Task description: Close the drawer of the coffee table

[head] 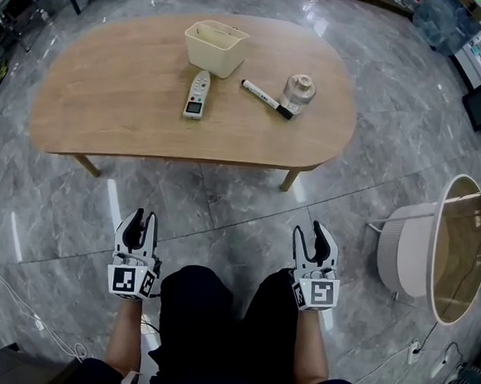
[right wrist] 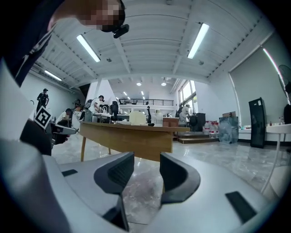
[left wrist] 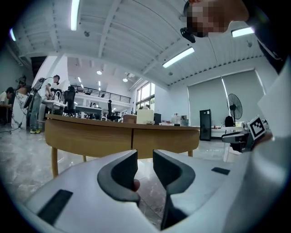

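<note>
Drawer (left wrist: 164, 141) appears as the apron panel right of a vertical seam on the table's near side. It sits flush with the panel beside it; which panel is the drawer cannot be told for certain.

Table (head: 124, 95): oval wooden top on a grey marble floor (head: 223, 202). On it stand a cream bin (head: 215, 47), a white handset (head: 198, 94) just in front of the bin, a marker (head: 266, 99), and a small round jar (head: 299, 89) touching or just beside the marker's tip.

Left gripper (head: 144, 217) (left wrist: 145, 157): jaws apart with a clear gap, nothing gripped, only floor seen between them.

Right gripper (head: 308, 230) (right wrist: 147, 159): jaws likewise parted and empty.

Both grippers are held low over the person's knees (head: 215, 309), side by side, pointing at the table and well apart from it. Neither touches the table or the drawer.
</note>
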